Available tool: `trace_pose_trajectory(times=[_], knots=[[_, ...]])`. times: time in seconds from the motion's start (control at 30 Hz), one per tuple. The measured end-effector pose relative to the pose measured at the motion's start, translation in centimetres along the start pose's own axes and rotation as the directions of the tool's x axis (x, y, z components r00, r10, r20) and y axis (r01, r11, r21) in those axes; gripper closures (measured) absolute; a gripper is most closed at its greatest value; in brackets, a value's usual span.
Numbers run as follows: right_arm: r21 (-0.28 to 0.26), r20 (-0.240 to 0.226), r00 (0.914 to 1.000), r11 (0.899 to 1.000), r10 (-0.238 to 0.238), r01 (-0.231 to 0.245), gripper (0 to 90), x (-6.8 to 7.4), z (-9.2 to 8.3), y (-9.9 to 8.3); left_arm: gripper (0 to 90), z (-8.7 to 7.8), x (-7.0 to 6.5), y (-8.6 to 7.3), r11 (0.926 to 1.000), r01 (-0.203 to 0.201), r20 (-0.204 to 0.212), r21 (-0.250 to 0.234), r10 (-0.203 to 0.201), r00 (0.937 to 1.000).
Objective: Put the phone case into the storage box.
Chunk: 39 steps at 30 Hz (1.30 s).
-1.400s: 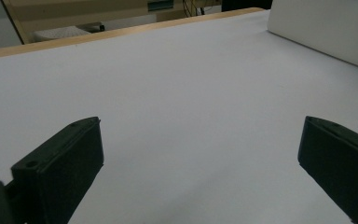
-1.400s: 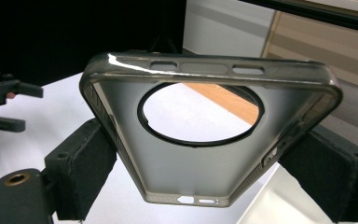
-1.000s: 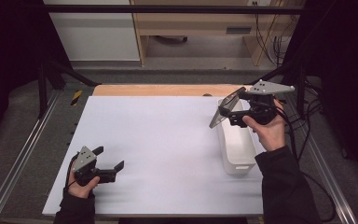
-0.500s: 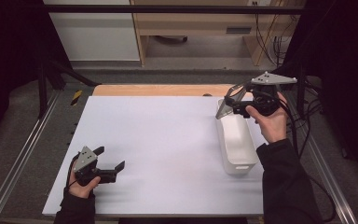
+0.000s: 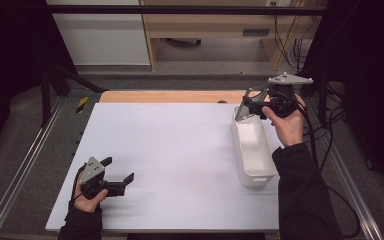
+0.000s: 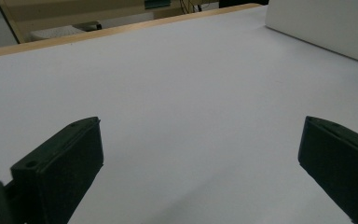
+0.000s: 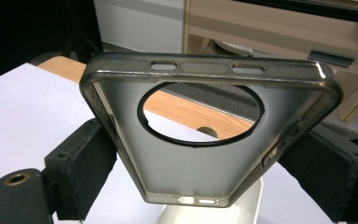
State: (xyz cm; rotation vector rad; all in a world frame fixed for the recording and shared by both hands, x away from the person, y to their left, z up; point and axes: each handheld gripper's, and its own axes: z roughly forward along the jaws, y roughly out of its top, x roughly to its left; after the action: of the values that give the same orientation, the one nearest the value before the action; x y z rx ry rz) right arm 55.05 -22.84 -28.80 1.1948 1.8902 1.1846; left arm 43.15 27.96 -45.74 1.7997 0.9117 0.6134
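L gripper [image 5: 114, 176] near edge of mat [image 5: 180, 165], jaws wide, nothing in them, resting low on the surface, same spot as 1 s ago. Bin [image 5: 252, 147] on the R side of the mat, looks empty. R gripper [image 5: 246, 107] clamped on a clear phone case [image 7: 205, 135], held by its long sides, above the bin's far end. Change: R hand has moved back and up w/ the case, from over mid-bin to the far end. Prob a lift-out, not a drop-in; can't be sure w/o a task.
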Motion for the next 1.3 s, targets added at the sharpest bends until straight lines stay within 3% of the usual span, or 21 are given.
trace_pose_trajectory(times=[0.57,1.3], knots=[[0.030,0.093,0.9940,0.998,0.057,-0.060,12.2,-1.2,3.0,-0.3,0.0,0.2,0.0,-0.1,1.0000,-0.006,0.006,0.007,0.006,1.0000],[0.083,0.189,0.9787,0.992,0.081,-0.098,12.0,-1.9,7.0,-1.5,0.0,0.3,0.1,-0.2,0.9999,-0.010,0.010,0.011,0.010,0.9999]])
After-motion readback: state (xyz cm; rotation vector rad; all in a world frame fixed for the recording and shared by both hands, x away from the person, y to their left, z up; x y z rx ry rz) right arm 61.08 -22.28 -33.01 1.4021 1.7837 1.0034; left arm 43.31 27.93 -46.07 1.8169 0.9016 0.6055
